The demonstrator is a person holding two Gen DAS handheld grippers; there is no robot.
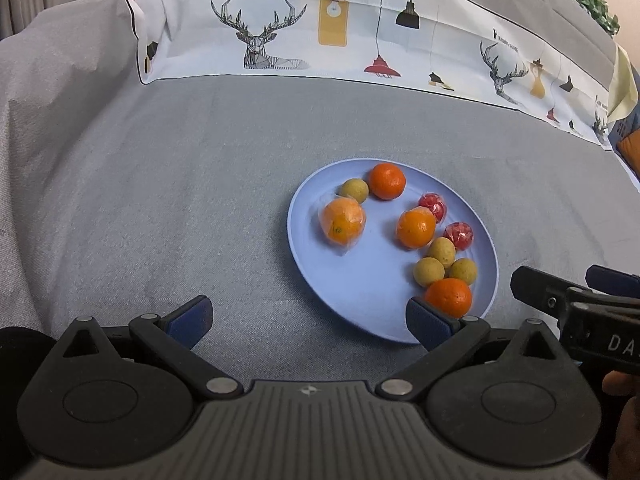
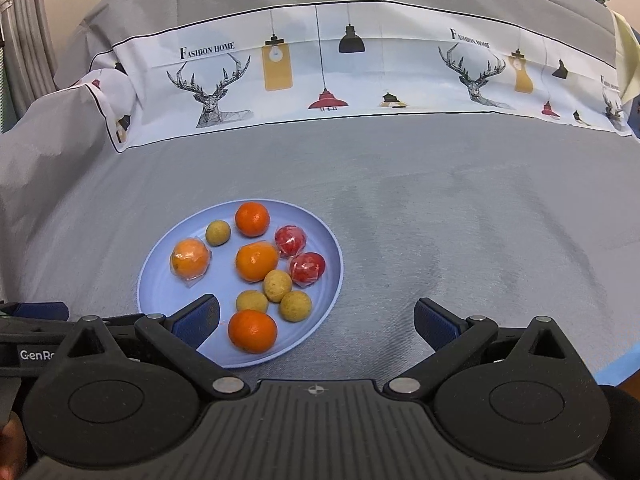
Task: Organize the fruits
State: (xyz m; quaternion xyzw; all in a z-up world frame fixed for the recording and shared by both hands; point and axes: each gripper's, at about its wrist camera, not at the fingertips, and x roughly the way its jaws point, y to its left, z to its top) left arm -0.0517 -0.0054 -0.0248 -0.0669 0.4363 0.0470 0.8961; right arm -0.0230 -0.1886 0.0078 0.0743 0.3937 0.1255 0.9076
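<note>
Behind blue plate (image 2: 160, 248), deer-print cloth (image 2: 360, 76)

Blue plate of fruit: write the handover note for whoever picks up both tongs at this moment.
Left tongs: open, empty, low at the near edge of the blue plate.
Right tongs: open, empty, over the plate's near right edge.
On the plate: four oranges, two of them in clear wrap, e.g.; two wrapped red fruits, e.g.; four small yellow-brown fruits, e.g.. All mixed together.
Done: nothing sorted that shows.
Left: group the fruit by kind. No other dish is in view.
</note>
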